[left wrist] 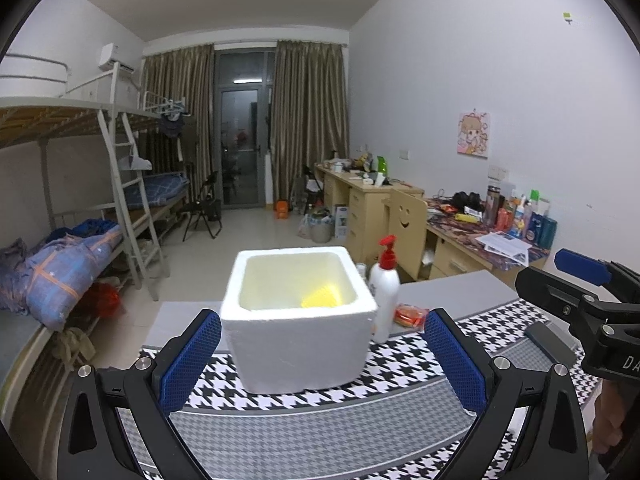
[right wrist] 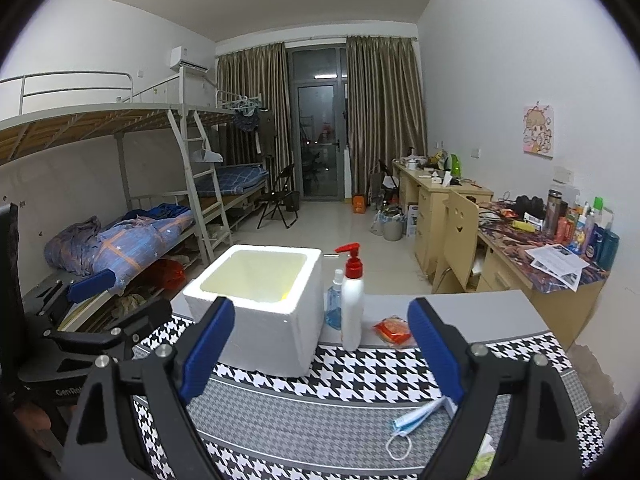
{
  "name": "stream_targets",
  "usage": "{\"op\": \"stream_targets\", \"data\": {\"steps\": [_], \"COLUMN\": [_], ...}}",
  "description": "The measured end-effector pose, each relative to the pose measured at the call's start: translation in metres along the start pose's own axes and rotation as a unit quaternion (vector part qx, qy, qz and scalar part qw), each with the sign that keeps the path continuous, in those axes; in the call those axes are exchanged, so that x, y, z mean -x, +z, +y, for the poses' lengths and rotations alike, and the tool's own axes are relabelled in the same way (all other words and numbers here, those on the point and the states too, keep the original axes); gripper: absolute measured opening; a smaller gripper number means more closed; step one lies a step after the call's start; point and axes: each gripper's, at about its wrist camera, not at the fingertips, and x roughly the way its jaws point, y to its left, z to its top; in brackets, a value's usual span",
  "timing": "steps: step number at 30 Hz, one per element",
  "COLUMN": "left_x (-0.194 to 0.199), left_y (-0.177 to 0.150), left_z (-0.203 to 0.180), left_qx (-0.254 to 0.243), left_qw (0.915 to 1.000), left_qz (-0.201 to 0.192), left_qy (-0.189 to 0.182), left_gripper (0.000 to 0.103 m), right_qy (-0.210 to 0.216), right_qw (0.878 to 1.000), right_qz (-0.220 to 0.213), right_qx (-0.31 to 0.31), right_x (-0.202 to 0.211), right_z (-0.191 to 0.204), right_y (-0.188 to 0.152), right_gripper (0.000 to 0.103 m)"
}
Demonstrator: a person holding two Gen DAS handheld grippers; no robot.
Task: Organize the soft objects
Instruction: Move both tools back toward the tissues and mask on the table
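Left wrist view: left tool (left wrist: 322, 354) is seen released, blue pads spread wide, nothing gripped. White foam box (left wrist: 298, 320) is seen dead ahead between the pads, standing on the houndstooth cloth (left wrist: 320, 420) of the counter (left wrist: 448, 292). A yellow soft item (left wrist: 321, 297) is seen inside the box, at its far-right corner. White pump bottle (left wrist: 385, 294) with red head is placed just right of the box; an orange packet (left wrist: 409, 315) lies right of the bottle. Right tool (left wrist: 584, 276) is visible at the far right edge, side-on.

Right wrist view: right tool (right wrist: 320, 344) is also released, pads wide apart, empty. Foam box (right wrist: 260, 308) is found ahead, slightly left. Pump bottle (right wrist: 352, 300) and a blue spray bottle (right wrist: 334, 300) are set just right of the box, the orange packet (right wrist: 394, 330) further right. A face mask (right wrist: 412, 424) lies on the cloth (right wrist: 320, 408) near the right pad. Left tool (right wrist: 92, 284) is seen at the left edge.
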Motion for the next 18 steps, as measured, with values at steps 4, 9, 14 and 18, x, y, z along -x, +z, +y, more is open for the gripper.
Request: {"op": "stream_targets", "data": {"steps": [4,9,14,18], "left_x": [0.004,0.008,0.011,0.009], "left_y": [-0.004,-0.009,-0.014,-0.018], "left_z": [-0.010,-0.024,-0.038,-0.048], "left_qx": [-0.003,-0.008,-0.012,-0.018], "left_qw": [0.9999,0.9995,0.9987,0.9982], "left_qz": [-0.002,-0.003,-0.005,-0.002], "left_qy": [-0.013,-0.031,-0.048,-0.058], "left_gripper": [0.102,0.102,0.102,0.102], "right_qy": [-0.010,-0.022,-0.036,-0.042], "right_qw": [1.000,1.000,0.999,0.999], "right_qz": [-0.003,-0.007,-0.004,-0.003], "right_qx": [-0.001,-0.003,-0.010,-0.019], "right_x": [0.009,0.020,0.026,0.031], "right_z": [-0.006,-0.015,-0.026,-0.037], "right_y": [-0.006,-0.013,-0.022,-0.027], "right_gripper": [0.092,0.092,0.092,0.092]}}
